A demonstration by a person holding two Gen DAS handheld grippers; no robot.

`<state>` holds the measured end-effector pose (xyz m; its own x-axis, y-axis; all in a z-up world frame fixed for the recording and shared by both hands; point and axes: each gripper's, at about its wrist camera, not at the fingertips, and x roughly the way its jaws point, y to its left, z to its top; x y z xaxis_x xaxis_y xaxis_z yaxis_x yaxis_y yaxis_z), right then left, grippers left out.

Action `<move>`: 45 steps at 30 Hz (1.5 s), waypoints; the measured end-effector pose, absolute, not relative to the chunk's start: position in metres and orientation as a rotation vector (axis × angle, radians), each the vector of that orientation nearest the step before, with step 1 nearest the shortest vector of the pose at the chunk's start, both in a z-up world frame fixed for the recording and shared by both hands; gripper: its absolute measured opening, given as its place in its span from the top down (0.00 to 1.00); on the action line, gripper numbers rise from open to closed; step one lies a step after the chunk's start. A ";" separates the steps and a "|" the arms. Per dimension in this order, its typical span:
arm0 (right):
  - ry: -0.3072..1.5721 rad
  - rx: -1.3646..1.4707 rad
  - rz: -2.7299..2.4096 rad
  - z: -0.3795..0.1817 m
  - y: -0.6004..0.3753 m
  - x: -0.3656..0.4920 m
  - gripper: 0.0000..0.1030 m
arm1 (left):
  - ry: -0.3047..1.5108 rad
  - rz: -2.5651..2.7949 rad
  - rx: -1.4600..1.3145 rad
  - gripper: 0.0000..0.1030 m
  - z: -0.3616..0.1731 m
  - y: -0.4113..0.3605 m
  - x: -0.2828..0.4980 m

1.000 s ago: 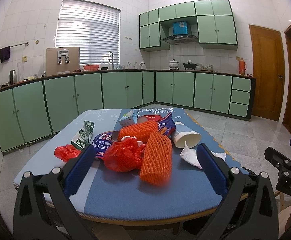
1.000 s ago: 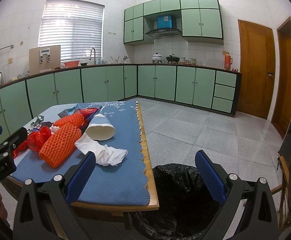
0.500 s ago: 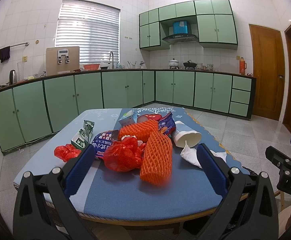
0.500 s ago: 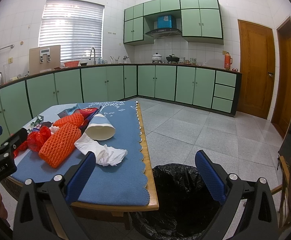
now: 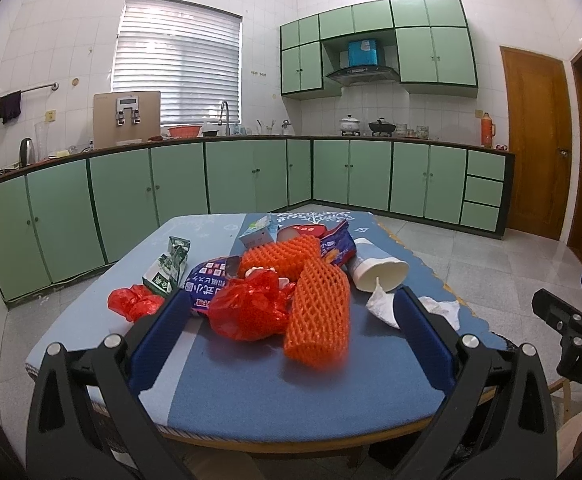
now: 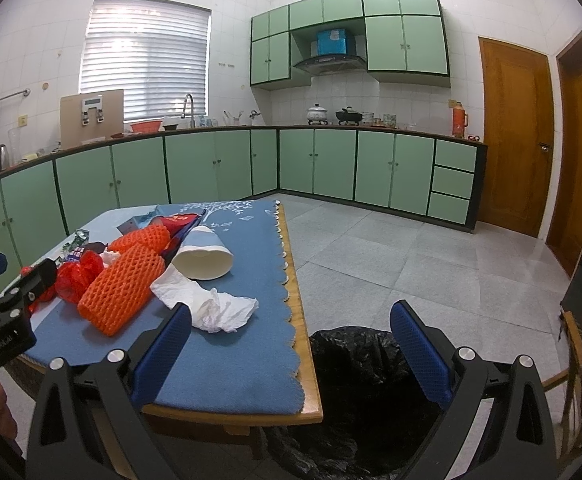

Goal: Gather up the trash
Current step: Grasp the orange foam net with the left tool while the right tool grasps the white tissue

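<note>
Trash lies in a pile on the blue-clothed table (image 5: 299, 384): an orange foam net (image 5: 318, 312), a second orange net (image 5: 283, 254), a red plastic bag (image 5: 247, 308), a small red bag (image 5: 133, 302), a snack wrapper (image 5: 207, 282), a green carton (image 5: 169, 266), a tipped white paper cup (image 5: 377, 270) and a crumpled tissue (image 6: 211, 306). My left gripper (image 5: 289, 336) is open and empty, just before the pile. My right gripper (image 6: 291, 346) is open and empty, above the table's right edge and a black-lined trash bin (image 6: 363, 384).
Green kitchen cabinets (image 6: 331, 164) run along the far walls. Tiled floor (image 6: 411, 264) lies to the right of the table. Wooden doors (image 6: 515, 136) stand at the right. A wooden chair edge (image 6: 571, 344) is beside the bin.
</note>
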<state>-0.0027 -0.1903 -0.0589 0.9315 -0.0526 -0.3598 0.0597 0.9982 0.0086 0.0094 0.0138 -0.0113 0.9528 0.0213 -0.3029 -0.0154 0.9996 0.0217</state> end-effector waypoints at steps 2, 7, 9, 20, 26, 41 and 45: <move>0.372 0.021 -0.048 -0.062 -0.190 0.005 0.06 | 0.310 0.029 0.014 0.05 -0.016 0.019 0.014; 0.404 0.030 -0.010 -0.077 -0.185 0.033 0.06 | 0.334 0.072 0.012 0.05 -0.031 0.032 0.028; 0.424 0.028 0.010 -0.085 -0.180 0.046 0.06 | 0.344 0.084 0.009 0.05 -0.037 0.038 0.033; 0.540 -0.006 0.067 -0.118 -0.161 0.104 0.11 | 0.406 0.052 -0.001 0.05 -0.057 0.044 0.049; 0.581 -0.001 0.120 -0.128 -0.160 0.113 0.32 | 0.427 0.025 -0.010 0.05 -0.061 0.041 0.054; 0.532 -0.011 0.165 -0.114 -0.170 0.092 0.89 | 0.462 -0.062 0.004 0.30 -0.068 0.009 0.058; 0.528 -0.012 0.140 -0.114 -0.177 0.089 0.89 | 0.479 -0.087 -0.007 0.49 -0.070 0.004 0.064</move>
